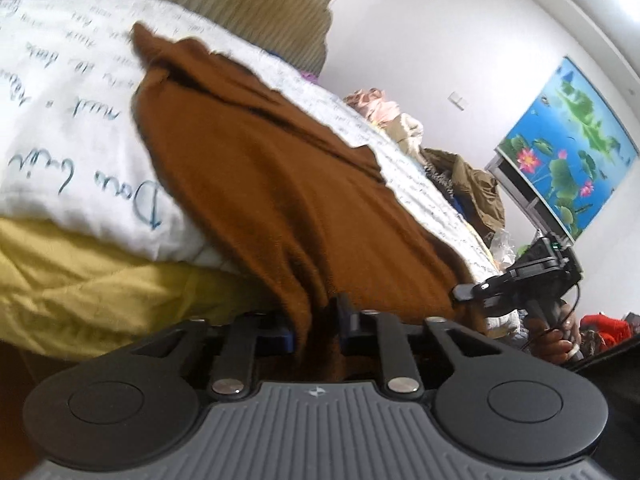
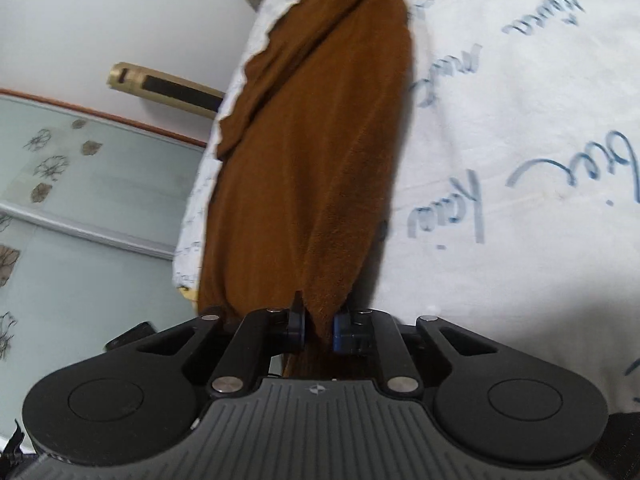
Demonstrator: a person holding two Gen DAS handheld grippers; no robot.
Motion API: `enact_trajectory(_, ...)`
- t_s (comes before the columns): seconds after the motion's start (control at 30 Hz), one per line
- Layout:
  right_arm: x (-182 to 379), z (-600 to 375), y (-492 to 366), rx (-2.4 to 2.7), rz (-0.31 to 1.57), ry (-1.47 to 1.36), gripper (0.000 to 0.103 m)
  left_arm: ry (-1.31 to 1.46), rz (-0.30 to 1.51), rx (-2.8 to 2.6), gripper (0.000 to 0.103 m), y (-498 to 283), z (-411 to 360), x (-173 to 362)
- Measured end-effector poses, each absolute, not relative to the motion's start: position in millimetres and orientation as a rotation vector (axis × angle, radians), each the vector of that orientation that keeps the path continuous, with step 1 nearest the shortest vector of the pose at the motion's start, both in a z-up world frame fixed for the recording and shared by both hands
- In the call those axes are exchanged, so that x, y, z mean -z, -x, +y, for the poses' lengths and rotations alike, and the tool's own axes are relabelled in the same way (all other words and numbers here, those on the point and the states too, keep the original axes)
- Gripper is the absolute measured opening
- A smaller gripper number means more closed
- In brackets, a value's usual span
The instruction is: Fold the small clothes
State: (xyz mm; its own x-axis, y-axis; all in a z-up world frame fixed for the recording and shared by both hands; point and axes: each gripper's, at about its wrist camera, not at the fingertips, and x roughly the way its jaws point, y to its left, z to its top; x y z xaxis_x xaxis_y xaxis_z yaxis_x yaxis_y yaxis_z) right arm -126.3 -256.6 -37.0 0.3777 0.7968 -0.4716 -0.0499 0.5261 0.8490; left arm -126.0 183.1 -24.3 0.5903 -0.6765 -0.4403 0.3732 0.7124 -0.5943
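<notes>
Both grippers clamping brown garment [image 1: 260,184] | left gripper [image 1: 316,328], right gripper [image 2: 318,330] pinching its near edge | lying along white printed bedsheet [image 2: 520,120] | keeping tension even, lifting together for a straight fold

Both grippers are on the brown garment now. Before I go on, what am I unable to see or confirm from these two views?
- Brown garment: its type is unclear; in both wrist views it lies bunched, its near end hidden behind each gripper body.
- Left gripper: fingertips buried in cloth, left view.
- Right gripper: how much cloth is pinched; folds cover the pads, right view.
- Printed sheet: its writing is blurred.
</notes>
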Motion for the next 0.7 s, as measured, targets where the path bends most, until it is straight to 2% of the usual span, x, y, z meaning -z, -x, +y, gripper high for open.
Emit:
enact_trajectory(0.1,32.2,-254.8,123.4,-0.674,1.011,-0.890,0.017,0.452,0.691,0.621,0.013,125.7,178.2,19.3)
enact_trajectory(0.37,15.7,-261.7,110.9,-0.714,0.921,-0.961,0.016,0.492,0.636,0.625,0.012,118.6,179.5,-3.8)
enact_trajectory(0.7,-1.8,-265.9,59.2,-0.714,0.805,-1.019,0.016,0.591,0.561,0.599,0.012,63.4,192.7,-33.0)
